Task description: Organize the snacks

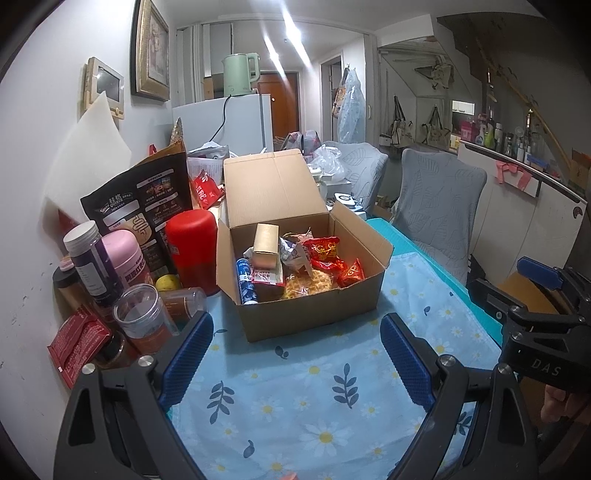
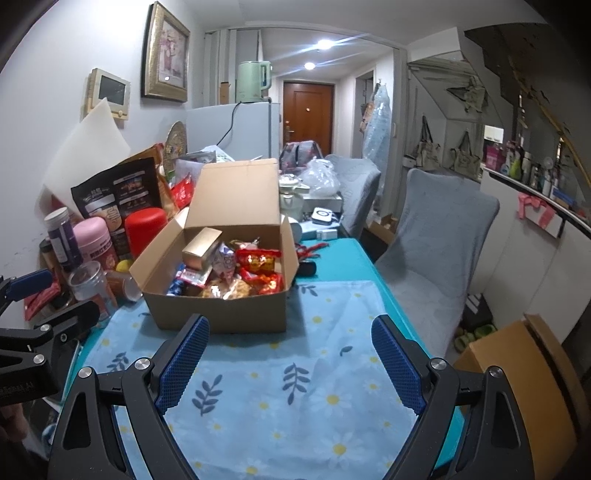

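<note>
Snacks boxed, both grippers' jaws spread

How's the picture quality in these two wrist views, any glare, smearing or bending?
Left wrist view: ceiling lights smear into bright streaks, dark fisheye corners. Right wrist view: ceiling lamp flares as a star; walls bow outward. The cardboard box is sharp in both.

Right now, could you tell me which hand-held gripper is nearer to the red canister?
Left. The left hand-held gripper hangs open just in front of the red canister and the jars; the right hand-held gripper hangs open farther over, beyond the cardboard box.
</note>
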{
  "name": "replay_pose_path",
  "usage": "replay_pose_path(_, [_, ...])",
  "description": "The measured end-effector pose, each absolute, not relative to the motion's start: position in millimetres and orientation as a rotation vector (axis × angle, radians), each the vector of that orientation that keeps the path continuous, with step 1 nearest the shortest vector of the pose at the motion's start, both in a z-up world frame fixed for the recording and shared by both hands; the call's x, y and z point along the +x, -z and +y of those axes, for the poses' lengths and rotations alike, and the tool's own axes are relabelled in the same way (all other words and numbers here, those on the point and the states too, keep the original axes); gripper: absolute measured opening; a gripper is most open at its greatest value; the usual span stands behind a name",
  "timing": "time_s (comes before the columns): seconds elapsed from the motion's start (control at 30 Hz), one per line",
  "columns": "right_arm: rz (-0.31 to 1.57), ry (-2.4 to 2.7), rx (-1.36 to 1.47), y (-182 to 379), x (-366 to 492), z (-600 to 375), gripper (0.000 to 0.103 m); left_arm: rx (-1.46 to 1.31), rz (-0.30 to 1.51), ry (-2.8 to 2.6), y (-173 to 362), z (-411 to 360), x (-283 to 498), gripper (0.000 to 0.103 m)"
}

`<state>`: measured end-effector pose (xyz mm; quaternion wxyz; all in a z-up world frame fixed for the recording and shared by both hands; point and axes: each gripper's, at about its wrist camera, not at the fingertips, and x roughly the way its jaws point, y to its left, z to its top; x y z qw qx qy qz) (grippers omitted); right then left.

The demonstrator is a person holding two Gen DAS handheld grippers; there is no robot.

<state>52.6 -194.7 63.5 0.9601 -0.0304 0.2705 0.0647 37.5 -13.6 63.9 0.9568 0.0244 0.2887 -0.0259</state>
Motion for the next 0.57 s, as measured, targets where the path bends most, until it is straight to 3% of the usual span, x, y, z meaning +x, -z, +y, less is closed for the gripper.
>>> replay_pose_path(0.57, [0.568, -0.141, -0.051, -57.8, 59.1, -200.3, 0.091, 0.050, 0.611, 0.055, -58.2, -18.6, 45.3, 0.093])
